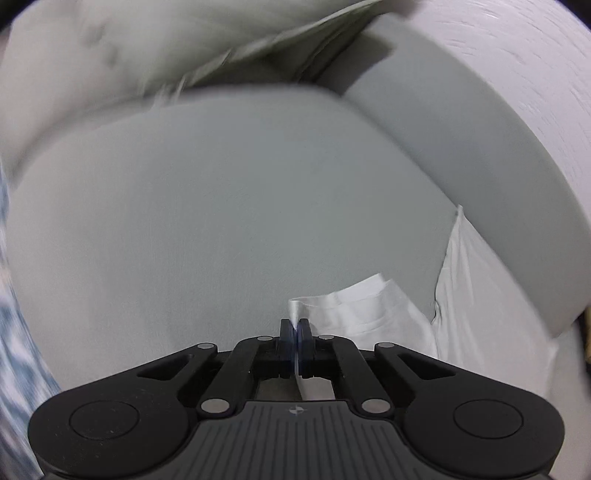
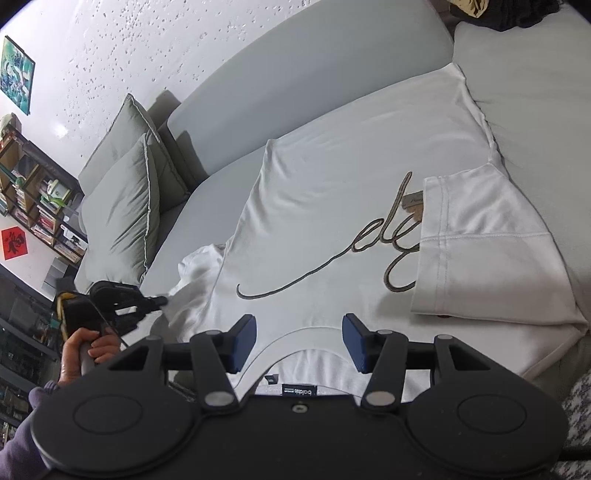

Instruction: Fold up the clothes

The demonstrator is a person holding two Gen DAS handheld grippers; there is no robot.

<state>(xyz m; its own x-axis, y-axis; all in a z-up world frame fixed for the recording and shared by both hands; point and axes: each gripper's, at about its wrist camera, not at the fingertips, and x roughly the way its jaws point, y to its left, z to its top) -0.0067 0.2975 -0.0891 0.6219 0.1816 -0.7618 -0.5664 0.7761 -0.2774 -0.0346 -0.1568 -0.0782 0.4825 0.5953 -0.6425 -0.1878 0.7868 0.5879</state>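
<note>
A white T-shirt [image 2: 332, 192] with a script logo lies flat on the grey sofa seat [image 2: 207, 199], neck toward me. One sleeve [image 2: 487, 243] is folded in over the chest. My left gripper [image 1: 295, 328] is shut on the hem of the other sleeve [image 1: 354, 306]; in the right wrist view it [image 2: 160, 301] pinches that bunched sleeve [image 2: 195, 273] at the shirt's left side. My right gripper [image 2: 299, 341] is open and empty, hovering just above the collar [image 2: 295, 369].
Two green cushions [image 2: 129, 206] lean against the sofa back [image 2: 295, 66] at the left. A bookshelf [image 2: 33, 199] stands by the white wall. Dark clothes [image 2: 509, 14] lie at the sofa's far right. The sofa front edge [image 2: 554, 354] is on the right.
</note>
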